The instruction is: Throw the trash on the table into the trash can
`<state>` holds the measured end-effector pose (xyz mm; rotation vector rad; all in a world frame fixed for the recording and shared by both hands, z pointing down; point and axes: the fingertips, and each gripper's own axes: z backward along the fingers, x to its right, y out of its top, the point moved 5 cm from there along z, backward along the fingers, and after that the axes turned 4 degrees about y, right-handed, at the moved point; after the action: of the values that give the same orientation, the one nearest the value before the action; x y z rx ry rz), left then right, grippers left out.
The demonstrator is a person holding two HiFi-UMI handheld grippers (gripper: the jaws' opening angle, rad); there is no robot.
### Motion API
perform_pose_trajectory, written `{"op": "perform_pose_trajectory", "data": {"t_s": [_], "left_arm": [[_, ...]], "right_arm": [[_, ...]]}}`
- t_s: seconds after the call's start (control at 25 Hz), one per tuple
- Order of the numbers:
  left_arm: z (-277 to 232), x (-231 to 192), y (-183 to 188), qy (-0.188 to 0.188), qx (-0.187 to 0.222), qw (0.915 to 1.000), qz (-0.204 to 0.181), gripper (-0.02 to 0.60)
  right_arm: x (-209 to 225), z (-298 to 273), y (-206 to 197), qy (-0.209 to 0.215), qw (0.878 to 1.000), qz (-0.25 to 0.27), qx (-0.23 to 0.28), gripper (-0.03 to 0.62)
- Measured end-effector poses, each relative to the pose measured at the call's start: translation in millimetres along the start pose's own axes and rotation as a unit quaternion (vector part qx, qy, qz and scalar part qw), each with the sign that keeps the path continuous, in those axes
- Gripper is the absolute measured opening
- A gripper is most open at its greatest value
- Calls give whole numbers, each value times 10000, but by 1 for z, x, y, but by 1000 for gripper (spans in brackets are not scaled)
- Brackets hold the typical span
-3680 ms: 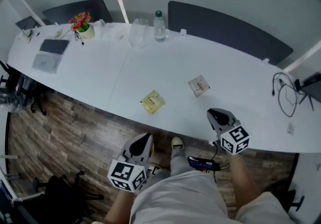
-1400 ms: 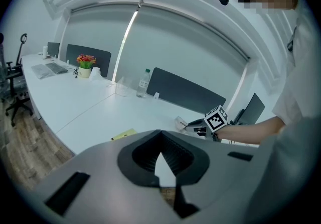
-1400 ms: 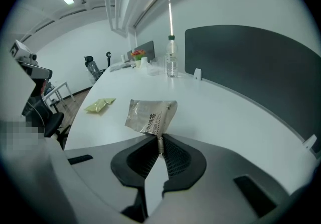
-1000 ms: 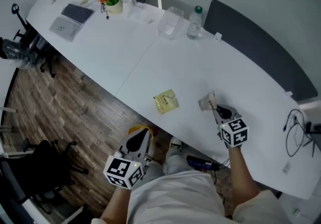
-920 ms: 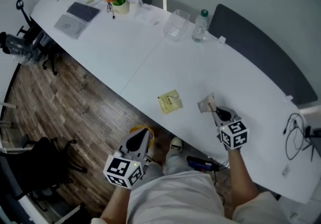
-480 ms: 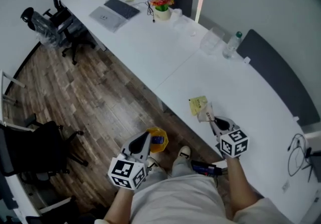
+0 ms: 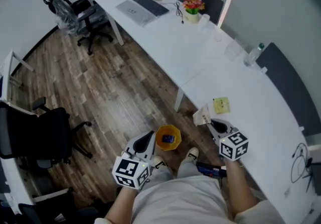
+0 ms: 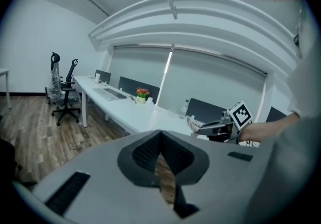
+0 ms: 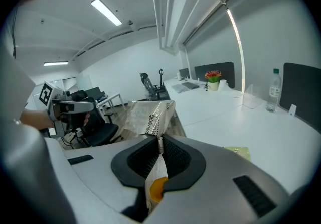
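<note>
Wrapper [image 7: 202, 116], crumpled and silvery, hangs from the right gripper [image 7: 211, 123] just off the edge of the white surface [image 7: 165, 42] in the head view. A yellow trash can [image 7: 168, 137] stands on the floor nearby, the left gripper [image 7: 148, 137] beside it. A yellow packet [image 7: 221, 105] lies on the surface.

The left gripper view shows its jaws together with nothing between them.

In the right gripper view the jaws are clamped on the wrapper's lower part. It looks featherlight, floppy and slick, so I'd pinch it well in from the edge.
</note>
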<state>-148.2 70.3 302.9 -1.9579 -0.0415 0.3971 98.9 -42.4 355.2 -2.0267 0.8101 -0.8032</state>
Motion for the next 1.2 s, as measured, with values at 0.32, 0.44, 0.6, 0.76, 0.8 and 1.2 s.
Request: {"op": "perform_pose_trajectory", "data": {"t_s": [0.32,0.44,0.6,0.76,0.8,1.2], "left_arm": [[16,-16,-7,165,57,9998,62,2],[15,-16,-7,284,76,9995,119,2],[16,-20,-14,481,-4,9986,219,2],[8,-20,-18,619,-40,9978,238,2],[7,-19,-19,636,-37,9977,251,2],[-4,-28,-45,734,-254,9962,391,2]], "right_arm": [[-49,-31,7,589,9980,212,-117,38],[-51,-36,9,748,9965,316,-216,38],[-45,-43,10,882,9950,361,-309,37],[-37,-50,6,1004,9935,351,-402,37],[-36,-52,4,1038,9929,364,-442,37],[-28,-88,-28,1373,9848,462,-960,37]]}}
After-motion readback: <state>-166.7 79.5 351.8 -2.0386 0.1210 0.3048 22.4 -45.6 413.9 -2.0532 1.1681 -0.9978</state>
